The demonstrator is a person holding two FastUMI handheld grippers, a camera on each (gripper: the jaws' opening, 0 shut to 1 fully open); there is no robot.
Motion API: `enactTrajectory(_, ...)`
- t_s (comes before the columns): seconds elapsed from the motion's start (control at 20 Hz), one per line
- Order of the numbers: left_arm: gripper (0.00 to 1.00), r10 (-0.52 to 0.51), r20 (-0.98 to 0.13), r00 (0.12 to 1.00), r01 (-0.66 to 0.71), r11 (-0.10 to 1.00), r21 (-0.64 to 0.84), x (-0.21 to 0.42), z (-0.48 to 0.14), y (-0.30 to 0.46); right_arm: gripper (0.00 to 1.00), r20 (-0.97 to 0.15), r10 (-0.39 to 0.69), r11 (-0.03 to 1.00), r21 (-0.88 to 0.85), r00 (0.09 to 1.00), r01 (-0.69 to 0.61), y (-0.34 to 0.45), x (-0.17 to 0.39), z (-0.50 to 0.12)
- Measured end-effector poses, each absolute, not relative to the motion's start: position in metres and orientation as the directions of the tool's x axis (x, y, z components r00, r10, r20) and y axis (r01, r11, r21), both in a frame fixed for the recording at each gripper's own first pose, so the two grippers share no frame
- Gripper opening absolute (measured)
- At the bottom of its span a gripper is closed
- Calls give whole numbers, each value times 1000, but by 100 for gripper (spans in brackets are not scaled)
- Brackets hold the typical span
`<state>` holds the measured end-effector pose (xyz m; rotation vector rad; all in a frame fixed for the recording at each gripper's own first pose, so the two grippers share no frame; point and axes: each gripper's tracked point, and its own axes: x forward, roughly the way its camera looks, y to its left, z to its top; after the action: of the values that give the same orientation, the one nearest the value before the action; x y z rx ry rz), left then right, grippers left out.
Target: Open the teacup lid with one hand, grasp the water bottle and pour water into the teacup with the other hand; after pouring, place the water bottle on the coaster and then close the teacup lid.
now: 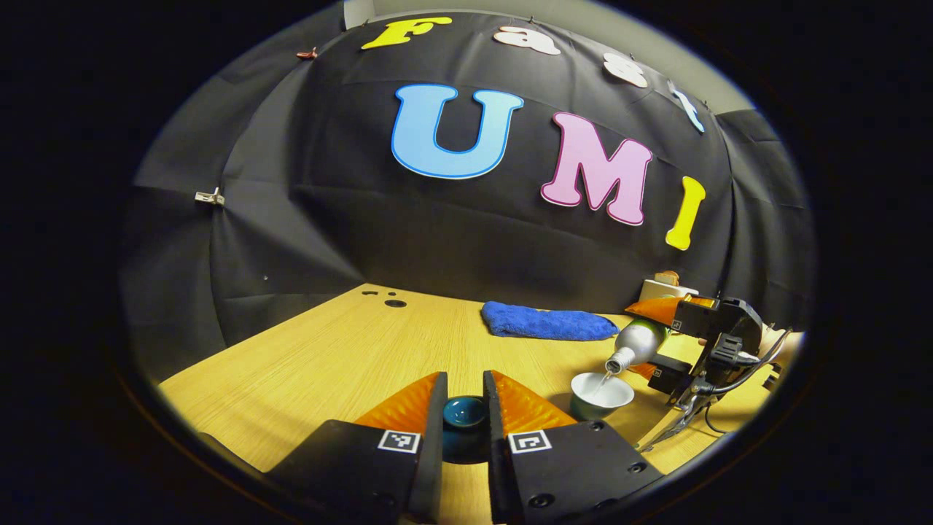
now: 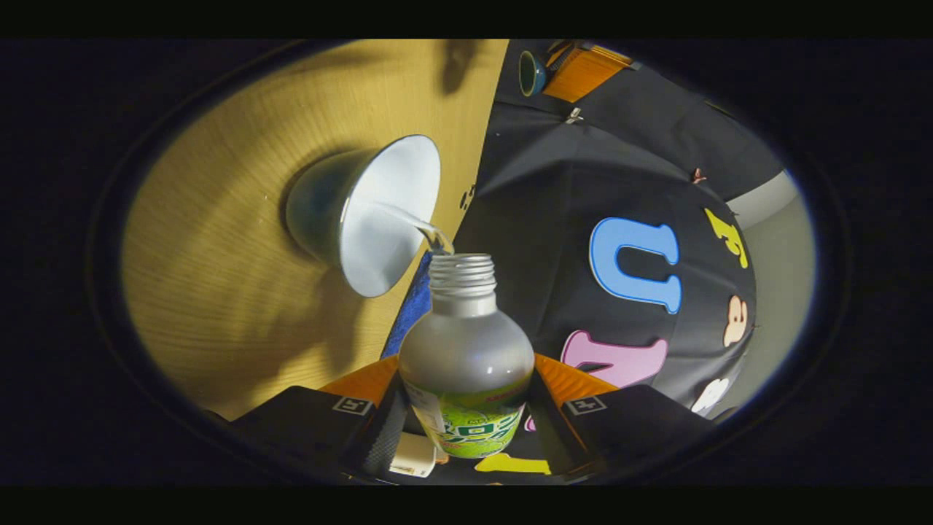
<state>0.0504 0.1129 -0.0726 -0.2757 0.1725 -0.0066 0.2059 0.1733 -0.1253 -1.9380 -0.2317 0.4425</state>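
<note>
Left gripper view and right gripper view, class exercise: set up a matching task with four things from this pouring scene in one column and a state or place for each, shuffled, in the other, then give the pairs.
Things:
1. water bottle
2. teacup
3. teacup lid
4. blue cloth

States:
A. lying by the booth wall
B. held between the left gripper fingers
C. tilted, pouring, in the right gripper
D. uncovered, taking water

Pairs: 1-C, 2-D, 3-B, 4-A

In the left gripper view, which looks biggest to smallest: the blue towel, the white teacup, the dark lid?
1. Blue towel, clearly widest.
2. White teacup.
3. Dark lid, partly hidden between the left tongs; it sits nearest the camera, so its true rank against the cup is unsure.
</note>
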Motion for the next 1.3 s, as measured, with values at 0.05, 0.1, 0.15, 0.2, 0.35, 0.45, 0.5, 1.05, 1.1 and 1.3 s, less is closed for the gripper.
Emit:
enactTrajectory(0.05,32,-28,-169,985,-19,963,-271,50,-72,113,80,-196,361,-408,-912,912,-35,174,206,-125)
enactTrajectory(0.1,32,-26,-169,985,-20,963,-269,50,-72,113,80,-194,362,-416,-909,912,-28,174,205,-124)
enactTrajectory(0.15,32,-25,-169,985,-21,964,-266,49,-72,114,80,-193,363,-421,-907,912,-24,175,205,-124)
enactTrajectory(0.2,32,-25,-169,985,-21,964,-264,49,-71,114,80,-193,363,-421,-907,912,-24,174,205,-124)
enactTrajectory(0.35,32,-24,-168,985,-21,965,-262,48,-71,114,80,-190,363,-422,-907,912,-21,175,206,-124)
enactTrajectory(0.45,30,-25,-172,985,-21,965,-261,47,-72,115,77,-191,364,-430,-903,911,-18,175,207,-124)
enactTrajectory(0.5,30,-23,-174,984,-24,965,-260,47,-72,116,77,-192,367,-435,-901,910,-15,175,206,-124)
enactTrajectory(1.05,30,-21,-180,983,-27,965,-260,42,-71,116,80,-169,414,-507,-859,895,73,180,205,-116)
enactTrajectory(1.1,30,-19,-180,983,-28,966,-258,42,-71,116,80,-169,417,-515,-854,893,79,181,205,-114)
enactTrajectory(1.3,32,-19,-179,984,-28,966,-257,40,-70,117,80,-168,434,-543,-833,885,108,184,208,-111)
